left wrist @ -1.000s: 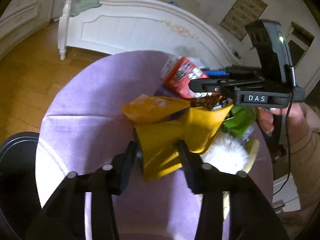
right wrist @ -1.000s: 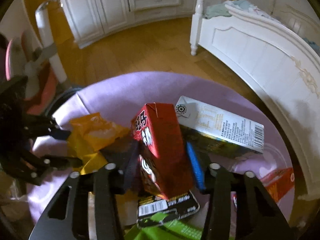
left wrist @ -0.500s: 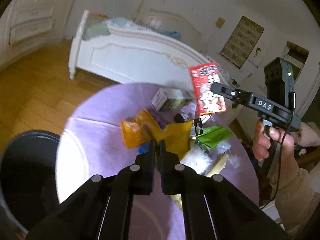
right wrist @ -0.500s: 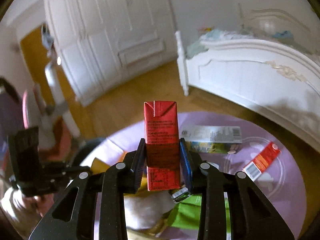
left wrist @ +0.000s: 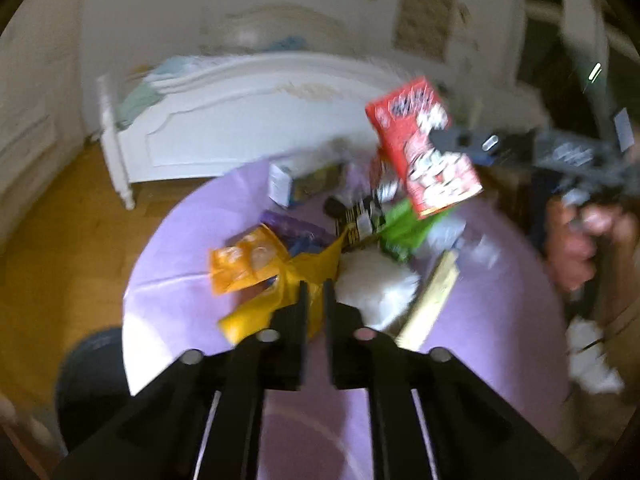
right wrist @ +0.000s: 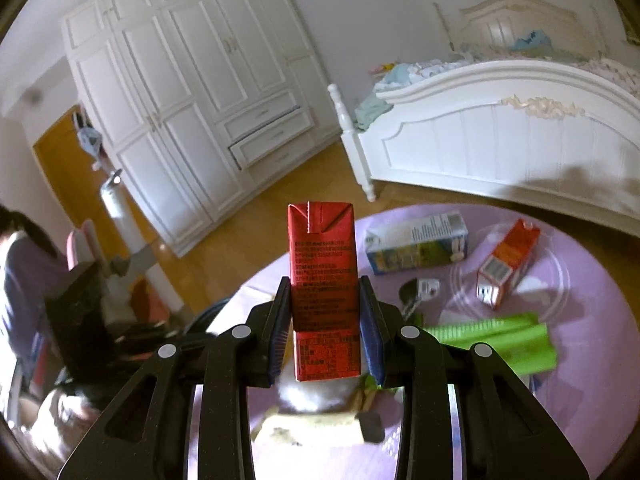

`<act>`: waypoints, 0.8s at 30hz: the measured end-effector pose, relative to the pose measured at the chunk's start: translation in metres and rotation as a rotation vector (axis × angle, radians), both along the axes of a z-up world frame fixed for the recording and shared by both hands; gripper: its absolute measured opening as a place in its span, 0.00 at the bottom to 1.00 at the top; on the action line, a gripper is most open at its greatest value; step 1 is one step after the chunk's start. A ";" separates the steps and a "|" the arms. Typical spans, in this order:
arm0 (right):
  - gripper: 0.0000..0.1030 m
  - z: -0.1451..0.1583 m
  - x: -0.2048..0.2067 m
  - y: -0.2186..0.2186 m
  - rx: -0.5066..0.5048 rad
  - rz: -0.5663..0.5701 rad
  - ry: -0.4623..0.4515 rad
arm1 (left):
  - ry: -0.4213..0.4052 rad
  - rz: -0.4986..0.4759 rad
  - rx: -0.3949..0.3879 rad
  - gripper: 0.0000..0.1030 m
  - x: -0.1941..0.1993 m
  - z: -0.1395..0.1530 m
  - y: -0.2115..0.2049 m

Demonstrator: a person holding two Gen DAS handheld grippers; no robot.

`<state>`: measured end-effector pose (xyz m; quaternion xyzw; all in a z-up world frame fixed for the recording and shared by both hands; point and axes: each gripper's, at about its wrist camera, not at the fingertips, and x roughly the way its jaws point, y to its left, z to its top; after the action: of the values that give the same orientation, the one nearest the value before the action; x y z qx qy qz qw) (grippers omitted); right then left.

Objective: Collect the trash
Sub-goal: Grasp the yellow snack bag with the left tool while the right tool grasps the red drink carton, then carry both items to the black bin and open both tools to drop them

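The round purple-covered bench point(right wrist: 600, 312) carries the litter, with a dark bin point(left wrist: 92, 384) low at its edge, well apart from the right hand-held gripper point(right wrist: 325, 320), which is clenched on the upright red carton point(right wrist: 322, 276) held above the pile. Gripped only across its lower half, the carton could tip or slip on the way over. The left hand-held gripper point(left wrist: 314, 300) has just been opening slightly; its jaws stand almost together, pinching the yellow wrapper point(left wrist: 288, 284), which could slide free.
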<state>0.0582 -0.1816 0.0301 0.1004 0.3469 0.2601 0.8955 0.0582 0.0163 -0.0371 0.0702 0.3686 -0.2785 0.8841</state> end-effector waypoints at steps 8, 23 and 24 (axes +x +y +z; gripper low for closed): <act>0.32 -0.011 -0.019 -0.017 -0.016 -0.019 0.009 | 0.000 -0.076 0.089 0.54 0.042 -0.023 -0.034; 0.32 -0.018 -0.024 -0.015 0.023 -0.031 0.016 | -0.020 0.092 -0.098 0.37 0.012 0.013 0.012; 0.32 -0.016 -0.024 -0.013 0.026 -0.030 0.012 | -0.030 0.121 -0.126 0.37 0.006 0.019 0.021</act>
<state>0.0337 -0.1946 0.0143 0.1189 0.3474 0.2507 0.8957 0.0647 0.0374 -0.0180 -0.0038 0.3407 -0.2462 0.9073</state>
